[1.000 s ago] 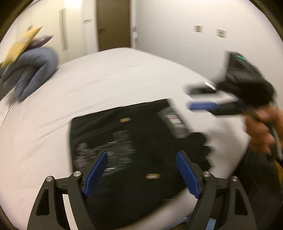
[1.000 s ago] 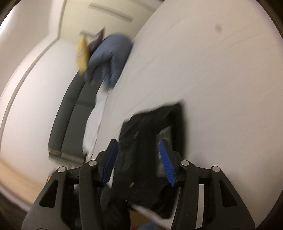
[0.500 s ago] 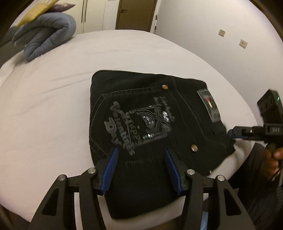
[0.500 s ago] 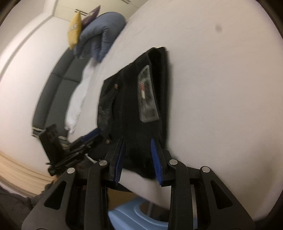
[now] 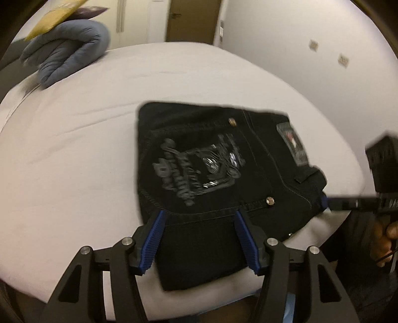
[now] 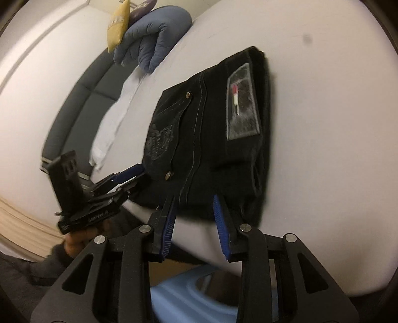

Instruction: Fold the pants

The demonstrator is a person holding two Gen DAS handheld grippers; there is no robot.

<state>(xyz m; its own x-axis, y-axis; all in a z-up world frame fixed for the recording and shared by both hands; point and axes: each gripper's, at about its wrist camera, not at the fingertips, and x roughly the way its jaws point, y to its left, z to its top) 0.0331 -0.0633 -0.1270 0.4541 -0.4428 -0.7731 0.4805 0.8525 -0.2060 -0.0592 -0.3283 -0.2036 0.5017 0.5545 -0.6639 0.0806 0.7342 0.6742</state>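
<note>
Black pants [image 5: 214, 174] lie folded into a compact rectangle near the front edge of a white bed [image 5: 74, 161]. A silver print and a grey label face up. My left gripper [image 5: 199, 236] is open, its blue pads on either side of the fold's near edge. My right gripper [image 6: 194, 218] is open at the waistband end of the pants [image 6: 211, 129], with no cloth held between its pads. Each gripper also shows in the other's view: the right one [image 5: 325, 201] at the pants' right edge, the left one [image 6: 126, 174] at their left corner.
A rolled blue-grey quilt [image 5: 67, 52] with a yellow packet [image 5: 54, 17] on it lies at the bed's far left. A dark sofa [image 6: 82, 99] stands beyond the bed. A light blue stool [image 6: 189, 295] sits below the bed edge. A wall and door [image 5: 194, 20] stand behind.
Both grippers have opened wider and drawn back slightly from the folded pants. The pants have stayed flat on the bed.
</note>
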